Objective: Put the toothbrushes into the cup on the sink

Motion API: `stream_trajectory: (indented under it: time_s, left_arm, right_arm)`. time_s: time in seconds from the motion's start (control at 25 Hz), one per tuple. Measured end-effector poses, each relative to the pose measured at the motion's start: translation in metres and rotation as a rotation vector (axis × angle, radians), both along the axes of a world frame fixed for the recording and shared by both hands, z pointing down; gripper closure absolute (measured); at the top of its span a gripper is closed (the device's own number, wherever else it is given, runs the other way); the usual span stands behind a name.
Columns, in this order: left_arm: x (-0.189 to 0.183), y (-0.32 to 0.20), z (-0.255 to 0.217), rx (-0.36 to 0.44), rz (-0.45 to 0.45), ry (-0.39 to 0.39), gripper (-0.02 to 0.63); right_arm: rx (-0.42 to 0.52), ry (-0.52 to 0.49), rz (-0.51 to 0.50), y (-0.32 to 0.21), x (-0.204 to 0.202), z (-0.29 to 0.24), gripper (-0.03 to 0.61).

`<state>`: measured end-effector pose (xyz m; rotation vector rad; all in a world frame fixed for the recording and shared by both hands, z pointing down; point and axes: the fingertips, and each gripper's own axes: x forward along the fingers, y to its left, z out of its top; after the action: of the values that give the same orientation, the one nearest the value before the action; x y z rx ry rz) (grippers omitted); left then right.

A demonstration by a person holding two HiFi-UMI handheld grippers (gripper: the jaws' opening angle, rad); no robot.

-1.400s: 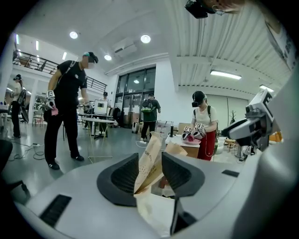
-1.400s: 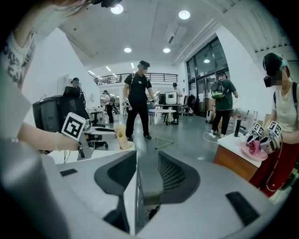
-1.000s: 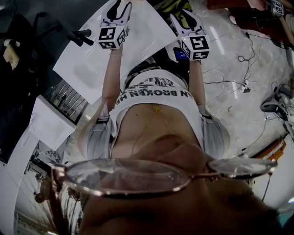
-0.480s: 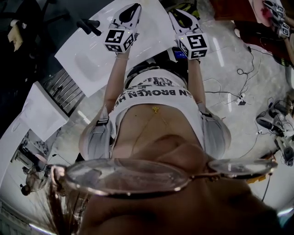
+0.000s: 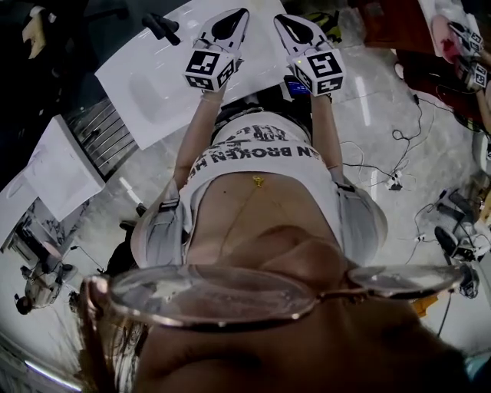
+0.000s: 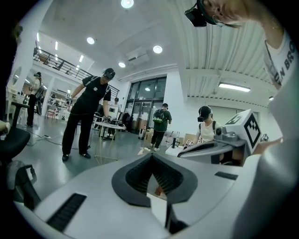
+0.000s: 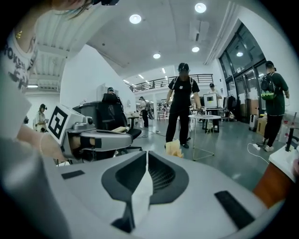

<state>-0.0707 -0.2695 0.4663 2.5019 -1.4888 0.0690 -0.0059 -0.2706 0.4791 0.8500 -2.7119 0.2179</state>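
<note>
Jaws of left gripper point(image 6: 152, 157) and right gripper point(image 7: 145, 154) have just closed on nothing; both near sink point(image 5: 146, 86).

A person in black point(image 7: 182, 100) stands by a small white table point(image 7: 206, 117).

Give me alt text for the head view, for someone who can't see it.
A person holds the left gripper and right gripper side by side at a white sink, jaws just closed on nothing. Cables trail across the floor.

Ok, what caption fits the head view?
Left gripper and right gripper, jaws just closed on nothing, held side by side near white sink.
</note>
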Motion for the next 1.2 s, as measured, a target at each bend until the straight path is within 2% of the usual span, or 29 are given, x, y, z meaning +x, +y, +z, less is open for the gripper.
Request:
stream_trajectory:
  time_s: [0.24,0.56,0.88,1.2]
  left_arm:
    - [-0.007,0.016,-0.011,0.007,-0.043,0.009,0.6]
    - [-0.023,0.033,-0.044,0.074,-0.092,-0.006,0.6]
    - [-0.022,0.045,-0.076,0.133,-0.082,-0.023,0.6]
    - [-0.025,0.051,-0.077,0.139,-0.073,-0.018,0.6]
  right_arm:
    - [0.037,-0.011,-0.072,0.014,-0.025,-0.015,0.546]
    - [0.103,-0.036,-0.105,0.026,-0.051,-0.044,0.548]
    - [0.158,-0.059,-0.125,0.037,-0.06,-0.074,0.549]
    - [0.182,-0.066,-0.128,0.046,-0.065,-0.083,0.548]
